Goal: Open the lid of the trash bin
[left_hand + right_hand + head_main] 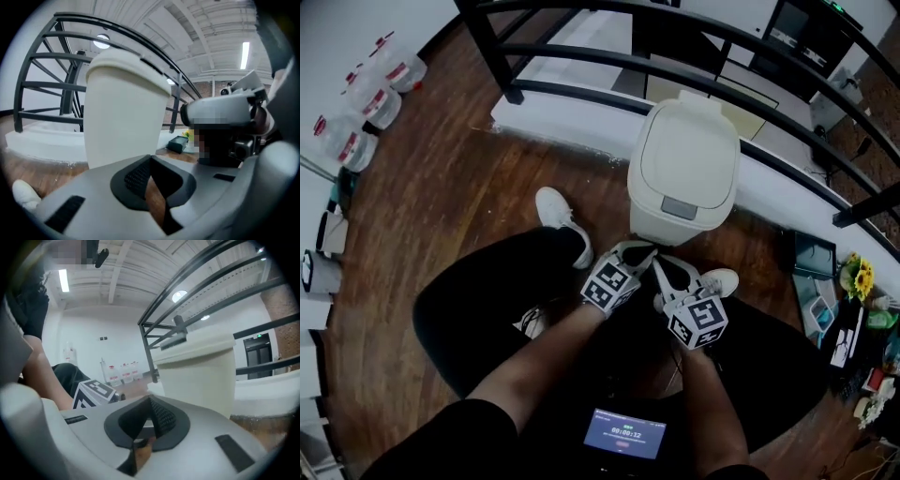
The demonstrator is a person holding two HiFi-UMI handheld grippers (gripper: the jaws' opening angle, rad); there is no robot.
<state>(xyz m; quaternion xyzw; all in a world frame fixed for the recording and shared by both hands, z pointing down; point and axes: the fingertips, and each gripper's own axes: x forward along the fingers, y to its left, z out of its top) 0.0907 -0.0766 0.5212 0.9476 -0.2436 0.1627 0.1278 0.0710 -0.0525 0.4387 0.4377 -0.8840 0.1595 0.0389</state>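
The cream trash bin [684, 169] stands on the wooden floor against a white ledge. Its lid [689, 155] is down, with a grey push tab [680, 208] at its near edge. My left gripper [635, 249] hovers low in front of the bin's base, shut and empty. Just to its right, my right gripper [664, 267] is also shut on nothing. The left gripper view shows the bin [123, 110] rising directly beyond my left gripper [150, 158]. The right gripper view has the bin [197, 373] ahead and to the right of my right gripper [150, 399], and the left gripper's marker cube [93, 392] at left.
A black railing [609, 56] and a white ledge [572, 117] run behind the bin. The person's white shoes [562, 220] rest either side of the grippers. Water bottles [370, 94] stand at far left. Boxes and sunflowers [853, 277] clutter the right. A lit screen [624, 433] is near the lap.
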